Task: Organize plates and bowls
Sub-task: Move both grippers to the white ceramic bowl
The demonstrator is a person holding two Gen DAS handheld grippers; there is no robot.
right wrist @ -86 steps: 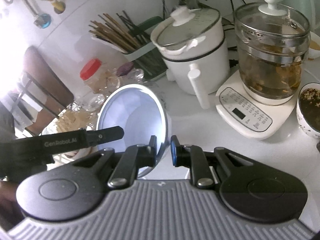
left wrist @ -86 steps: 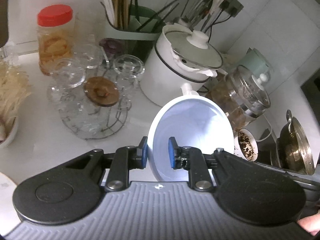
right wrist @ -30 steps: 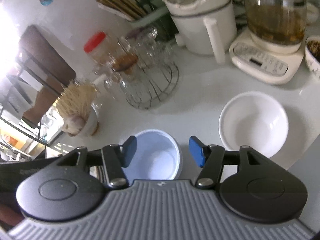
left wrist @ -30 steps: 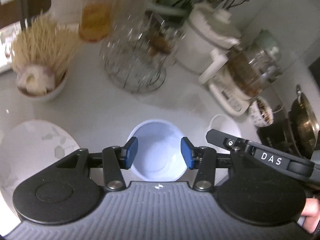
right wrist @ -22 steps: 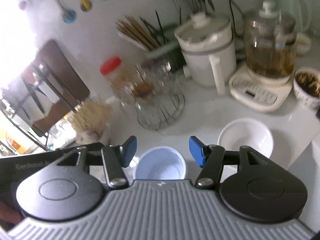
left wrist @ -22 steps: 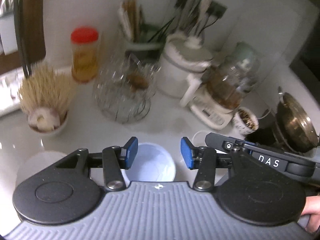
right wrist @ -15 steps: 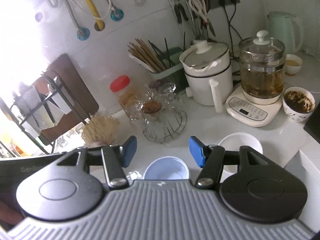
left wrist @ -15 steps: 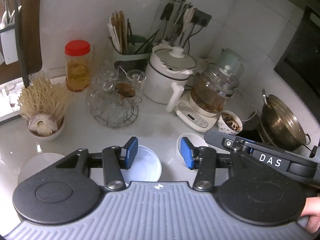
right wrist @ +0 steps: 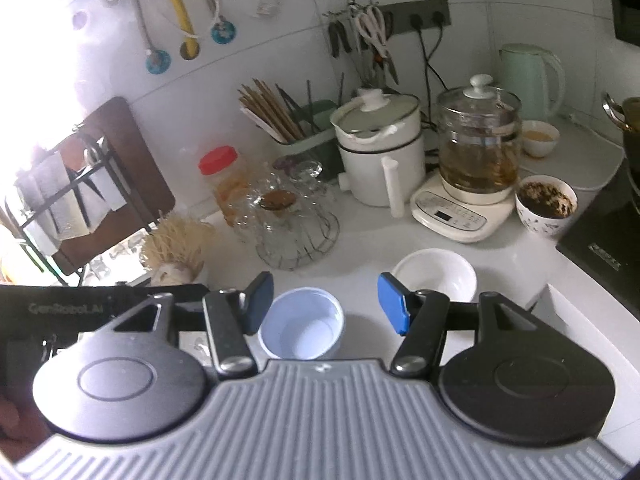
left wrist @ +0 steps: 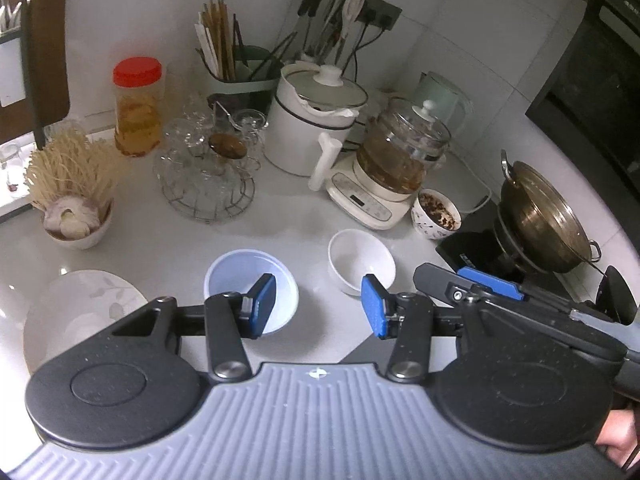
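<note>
Right wrist view: both claws released, neighbouring arm seemingly lettered "GenRobot.AI".

Both wrist views overlook the same countertop obliquely.

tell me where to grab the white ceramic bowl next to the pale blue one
Probably pinch the rim of the white ceramic bowl from above, one finger inside and one outside. It sits upright and open on the counter, apart from the pale blue plastic bowl, and its near rim looks unobstructed.
</note>
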